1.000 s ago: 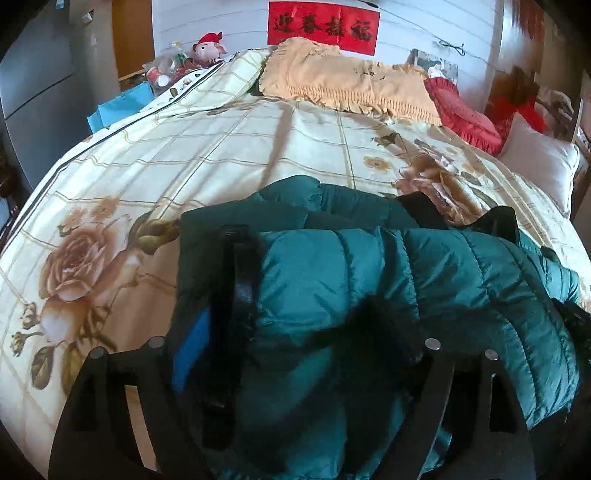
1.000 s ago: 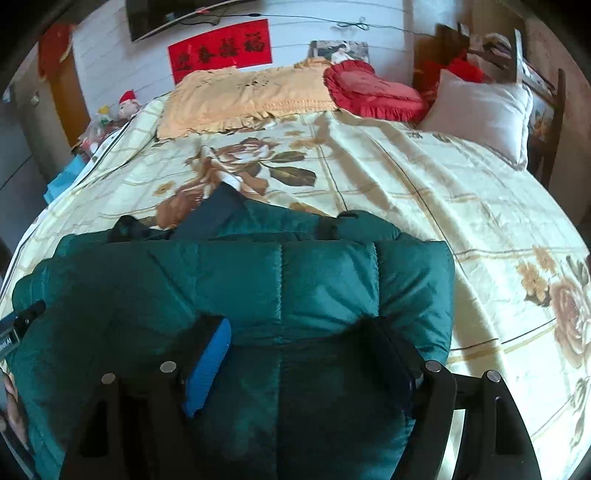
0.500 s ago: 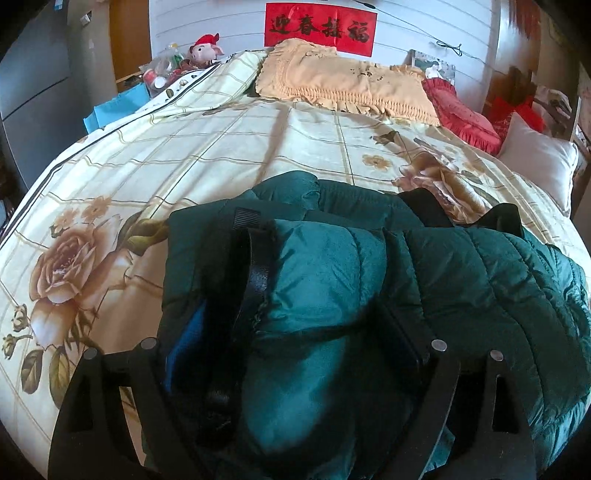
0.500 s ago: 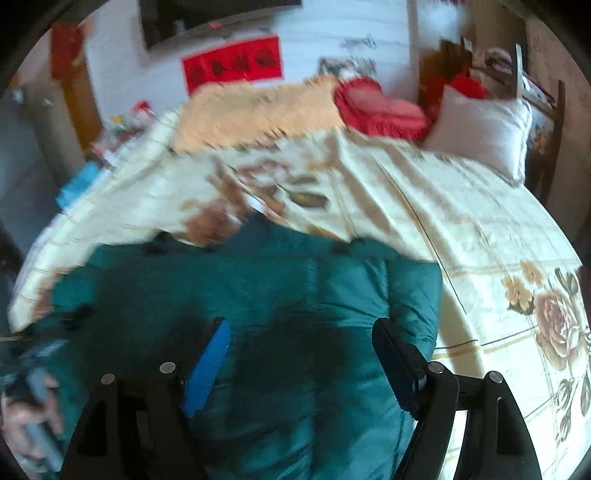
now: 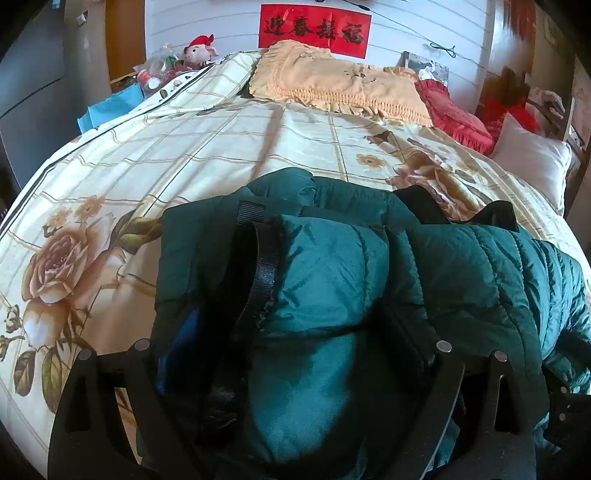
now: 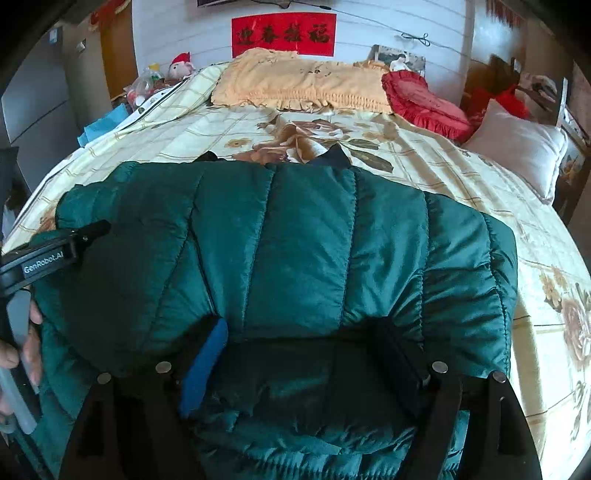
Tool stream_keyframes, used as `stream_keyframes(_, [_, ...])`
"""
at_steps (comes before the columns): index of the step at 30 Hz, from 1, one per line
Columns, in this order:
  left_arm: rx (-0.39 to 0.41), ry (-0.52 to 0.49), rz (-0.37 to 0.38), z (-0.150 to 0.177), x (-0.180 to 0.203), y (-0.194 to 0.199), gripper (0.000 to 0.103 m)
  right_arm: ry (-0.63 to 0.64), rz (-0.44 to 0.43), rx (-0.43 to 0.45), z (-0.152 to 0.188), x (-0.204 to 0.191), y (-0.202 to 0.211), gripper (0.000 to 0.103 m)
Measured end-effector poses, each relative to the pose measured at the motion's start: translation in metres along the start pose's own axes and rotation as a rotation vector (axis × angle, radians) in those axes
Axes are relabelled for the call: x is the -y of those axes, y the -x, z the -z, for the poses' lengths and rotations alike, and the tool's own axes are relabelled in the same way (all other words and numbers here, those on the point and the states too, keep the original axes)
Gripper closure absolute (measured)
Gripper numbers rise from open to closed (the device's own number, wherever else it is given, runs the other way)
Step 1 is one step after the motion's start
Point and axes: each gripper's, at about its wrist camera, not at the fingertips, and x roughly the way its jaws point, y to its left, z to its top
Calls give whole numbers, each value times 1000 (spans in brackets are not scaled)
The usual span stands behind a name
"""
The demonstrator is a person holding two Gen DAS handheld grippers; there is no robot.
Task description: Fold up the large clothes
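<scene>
A fringed yellow pillow, a red ruffled cushion and a white pillow line the far edge of the floral cream bedspread. The dark green quilted puffer jacket lies bunched on its near part. The left gripper and right gripper both have fingers spread wide, jacket fabric bulging between them; I cannot tell whether either grips it.

Location: a bedroom in a private home. Indicators: a bed with a floral quilt cover; a frilled yellow pillow, a red cushion and a white pillow at its head; a red banner with Chinese characters on the wall; a plush toy beside the bed.
</scene>
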Motion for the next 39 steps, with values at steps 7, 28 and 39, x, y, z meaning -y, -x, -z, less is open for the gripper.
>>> stream_keyframes(7, [-14, 87, 86, -5, -16, 40, 12, -88, -84, 72, -7, 28, 46, 23])
stream_keyframes(28, [-69, -22, 49, 34, 4, 34, 5, -184, 23, -19, 34, 87, 43, 8])
stream_keyframes(39, [-56, -18, 28, 39, 7, 38, 5, -141, -29, -4, 36, 67, 60, 34])
